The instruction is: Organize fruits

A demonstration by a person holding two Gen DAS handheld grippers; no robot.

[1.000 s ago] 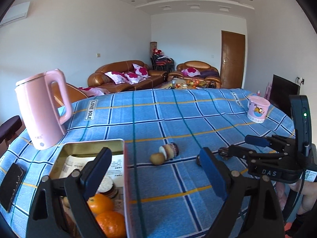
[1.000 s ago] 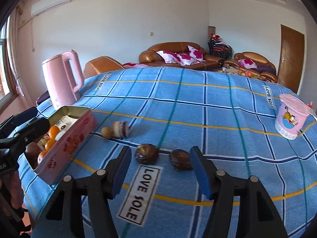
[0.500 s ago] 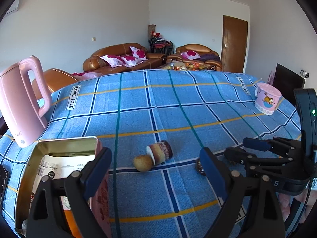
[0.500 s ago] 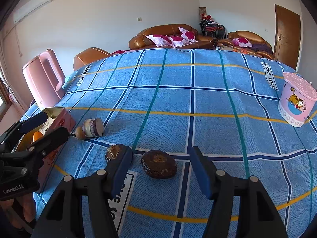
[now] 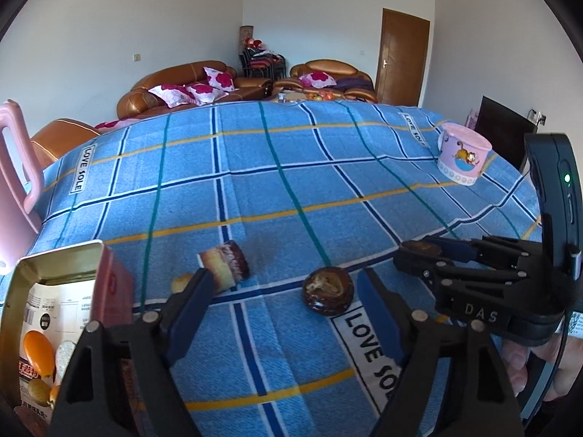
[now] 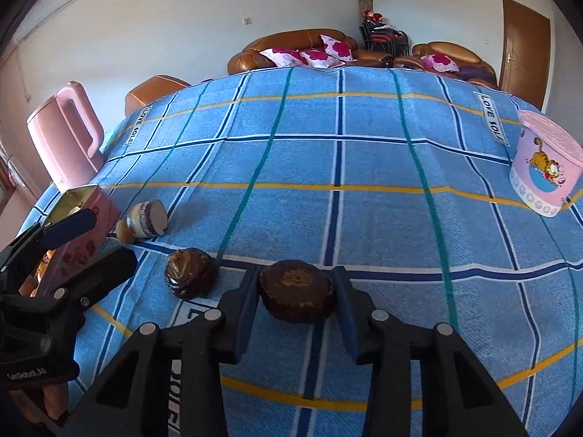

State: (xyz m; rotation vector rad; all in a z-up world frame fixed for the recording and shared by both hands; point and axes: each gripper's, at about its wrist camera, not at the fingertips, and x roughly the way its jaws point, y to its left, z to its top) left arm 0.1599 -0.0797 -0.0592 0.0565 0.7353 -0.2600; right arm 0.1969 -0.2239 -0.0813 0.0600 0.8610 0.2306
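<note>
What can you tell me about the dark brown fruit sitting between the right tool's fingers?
The dark brown fruit is round and squat, with a dull, rough skin and a tan patch on top. It rests on the blue plaid tablecloth, bracketed by the right tool, whose blue pads sit at its sides. Firm contact cannot be confirmed.

Two dark brown round fruits (image 6: 297, 295) (image 6: 191, 273) are seen on the blue cloth (image 6: 364, 167). One cut striped fruit (image 6: 147, 218) and one small tan fruit (image 6: 125, 230) are counted beside them. One pink box (image 5: 113, 284), one pink kettle (image 6: 65, 138) and one pink cup (image 6: 544, 171) are seen. Two grippers (image 6: 295, 313) (image 5: 284, 309) are counted.
</note>
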